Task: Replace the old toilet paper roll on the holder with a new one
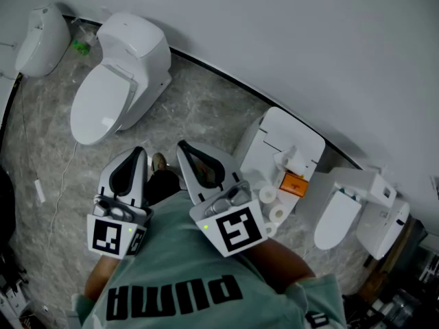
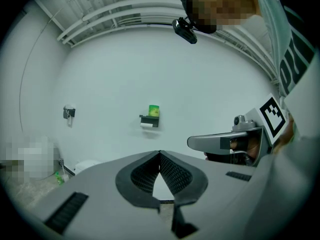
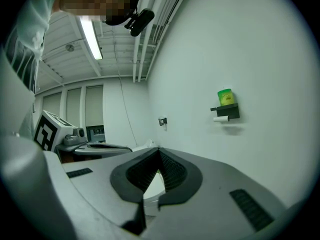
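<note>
Head view: left gripper [image 1: 137, 155] and right gripper [image 1: 184, 148] are hanging clenched, empty; spare rolls [image 1: 268, 195] are sitting at the floor's [image 1: 206, 108] right edge.

Left gripper view: the old roll [image 2: 146, 126] is hanging under the wall holder [image 2: 150, 119], well apart.

Right gripper view: a green container [image 3: 225, 97] is standing atop the holder; careless pulling risks toppling it.

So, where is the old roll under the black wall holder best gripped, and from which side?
Grip the old roll across its thin white body, coming from the front and slightly below, I think: it lies level along the wall, and the black holder, with a green container on top, covers it above.
</note>
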Demonstrator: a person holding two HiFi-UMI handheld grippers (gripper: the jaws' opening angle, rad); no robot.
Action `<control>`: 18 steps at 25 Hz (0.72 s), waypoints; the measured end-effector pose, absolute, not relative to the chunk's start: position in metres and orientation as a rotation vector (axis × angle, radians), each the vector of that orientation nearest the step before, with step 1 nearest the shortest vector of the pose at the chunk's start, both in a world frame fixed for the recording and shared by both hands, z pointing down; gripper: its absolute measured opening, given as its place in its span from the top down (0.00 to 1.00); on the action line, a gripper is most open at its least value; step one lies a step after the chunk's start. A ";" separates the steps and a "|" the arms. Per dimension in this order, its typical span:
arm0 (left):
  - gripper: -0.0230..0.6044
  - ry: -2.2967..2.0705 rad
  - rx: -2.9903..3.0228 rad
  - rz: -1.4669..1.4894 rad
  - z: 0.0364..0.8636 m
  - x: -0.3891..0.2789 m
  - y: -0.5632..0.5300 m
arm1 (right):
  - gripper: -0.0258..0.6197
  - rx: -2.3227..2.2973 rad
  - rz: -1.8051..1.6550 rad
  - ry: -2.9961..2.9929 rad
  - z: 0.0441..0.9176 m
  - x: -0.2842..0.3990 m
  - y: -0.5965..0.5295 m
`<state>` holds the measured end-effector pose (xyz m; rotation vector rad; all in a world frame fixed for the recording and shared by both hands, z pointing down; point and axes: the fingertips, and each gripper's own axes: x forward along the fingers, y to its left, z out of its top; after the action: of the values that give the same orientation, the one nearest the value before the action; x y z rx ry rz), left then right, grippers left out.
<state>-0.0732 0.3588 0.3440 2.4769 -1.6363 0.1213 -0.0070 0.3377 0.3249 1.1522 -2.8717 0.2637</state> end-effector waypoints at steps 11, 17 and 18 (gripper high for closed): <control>0.96 -1.540 2.543 0.117 0.327 -0.121 0.328 | 0.96 1.295 0.259 -2.816 0.306 -0.050 0.312; 0.96 -1.472 2.591 0.095 0.320 -0.137 0.315 | 0.96 1.357 0.237 -2.774 0.299 -0.068 0.303; 0.96 -1.463 2.597 0.083 0.319 -0.140 0.313 | 0.96 1.365 0.242 -2.766 0.300 -0.071 0.302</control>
<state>-0.1396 0.3134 0.3193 2.5974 -1.4628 0.0829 -0.0710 0.3021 0.3002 1.3654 -2.7663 0.2422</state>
